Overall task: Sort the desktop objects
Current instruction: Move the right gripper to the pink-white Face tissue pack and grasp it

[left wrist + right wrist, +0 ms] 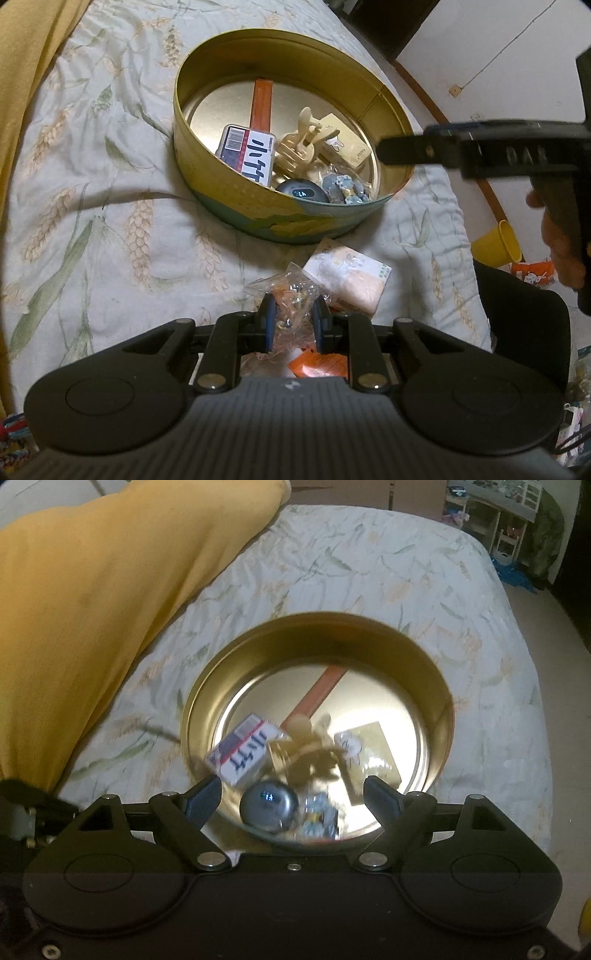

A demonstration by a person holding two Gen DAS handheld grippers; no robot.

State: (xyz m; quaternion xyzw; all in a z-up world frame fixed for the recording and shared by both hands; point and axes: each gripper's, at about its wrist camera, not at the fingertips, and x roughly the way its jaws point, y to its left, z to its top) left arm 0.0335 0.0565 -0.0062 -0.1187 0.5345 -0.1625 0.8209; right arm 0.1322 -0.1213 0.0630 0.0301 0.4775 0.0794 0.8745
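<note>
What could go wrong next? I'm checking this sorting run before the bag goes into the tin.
The left gripper pinches only thin crinkly film of the clear plastic bag, so it may slip. The round tin is already crowded on its near side, so the bag could catch on the rim.

We see a round tin (236,206) of metal, its gold inner wall satin and its floor polished enough to mirror light. It sits on a quilted cloth bedspread (92,184), matt and puckered, beside a smooth yellow fabric pillow (92,609). The left gripper (294,325) is matt black plastic with ribbed housing, and it pinches a crinkly, glossy clear plastic bag (291,291). Inside the tin we make out a printed glossy carton (245,153) and a smooth grey rounded gadget (301,190).
</note>
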